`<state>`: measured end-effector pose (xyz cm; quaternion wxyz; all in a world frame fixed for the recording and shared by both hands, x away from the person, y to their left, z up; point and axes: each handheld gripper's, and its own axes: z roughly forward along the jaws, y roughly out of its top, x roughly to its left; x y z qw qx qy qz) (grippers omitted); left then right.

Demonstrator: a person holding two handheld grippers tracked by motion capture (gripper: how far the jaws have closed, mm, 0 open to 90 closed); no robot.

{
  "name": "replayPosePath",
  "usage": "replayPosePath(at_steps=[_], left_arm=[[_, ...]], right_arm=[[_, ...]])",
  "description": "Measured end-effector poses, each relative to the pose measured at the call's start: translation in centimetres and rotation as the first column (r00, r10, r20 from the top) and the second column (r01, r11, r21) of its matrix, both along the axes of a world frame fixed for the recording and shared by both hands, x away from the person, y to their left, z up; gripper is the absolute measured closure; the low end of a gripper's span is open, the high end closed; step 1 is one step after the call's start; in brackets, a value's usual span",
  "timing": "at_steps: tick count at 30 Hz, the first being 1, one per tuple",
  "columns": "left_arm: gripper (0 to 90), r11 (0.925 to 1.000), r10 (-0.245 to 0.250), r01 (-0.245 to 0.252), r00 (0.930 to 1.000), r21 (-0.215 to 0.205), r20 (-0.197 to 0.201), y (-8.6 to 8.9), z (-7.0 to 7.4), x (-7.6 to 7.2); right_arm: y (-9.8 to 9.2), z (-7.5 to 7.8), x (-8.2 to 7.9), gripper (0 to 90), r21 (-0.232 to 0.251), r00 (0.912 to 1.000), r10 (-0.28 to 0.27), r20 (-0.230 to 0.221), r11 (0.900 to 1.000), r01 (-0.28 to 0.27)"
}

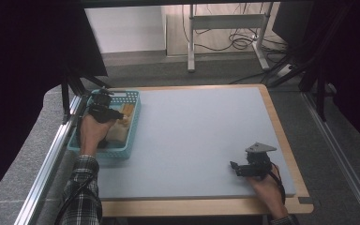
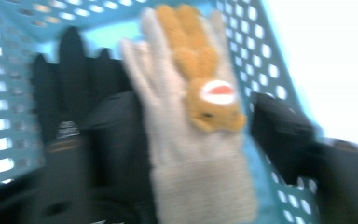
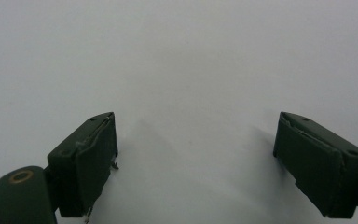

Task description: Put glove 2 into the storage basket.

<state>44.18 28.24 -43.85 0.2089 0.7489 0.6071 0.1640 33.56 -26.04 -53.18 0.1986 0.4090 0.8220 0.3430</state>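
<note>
Right tongs (image 3: 196,163) spread wide, nothing between the jaws, bare grey tabletop (image 3: 182,60) beneath

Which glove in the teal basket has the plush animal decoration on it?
The beige knit glove lying between the left gripper jaws carries the orange plush animal. The other glove, beside it in the basket, is plain black.

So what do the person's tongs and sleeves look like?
Both tongs are black. The right tongs carry a grey three-cornered plate on top, and up close their two jaws are chunky dark blocks, one bearing a small brass-coloured ring. The left tongs are a black boxy shape with a black cable trailing over a plaid sleeve in dark and light checks.
</note>
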Motion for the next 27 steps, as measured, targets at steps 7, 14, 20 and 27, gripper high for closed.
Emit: replayPosePath(at_steps=[7, 14, 20, 27], left_arm=[[82.2, 0.9974, 0.057, -0.052, 0.9935, 0.050, -0.098, 1.1, -3.8, 1.1], [86.5, 0.9990, 0.039, -0.036, 0.9887, 0.026, -0.145, 0.1, -6.1, 2.7], [89.9, 0.9989, 0.011, -0.004, 0.9904, 0.047, -0.138, -1.7, -6.3, 3.2], [81.7, 0.9972, 0.060, -0.055, 0.9941, 0.051, -0.091, -0.3, -5.6, 2.7]], right_arm=[[0.0, 0.0, 0.0, 13.0, 0.001, 1.0000, -0.001, -0.001, 1.000, 0.001], [0.0, 0.0, 0.0, 13.0, 0.001, 1.0000, 0.000, 0.000, 1.000, 0.000], [0.0, 0.0, 0.0, 13.1, 0.001, 1.0000, 0.000, 0.000, 1.000, 0.000], [0.0, 0.0, 0.0, 13.0, 0.001, 1.0000, 0.000, -0.001, 1.000, 0.000]])
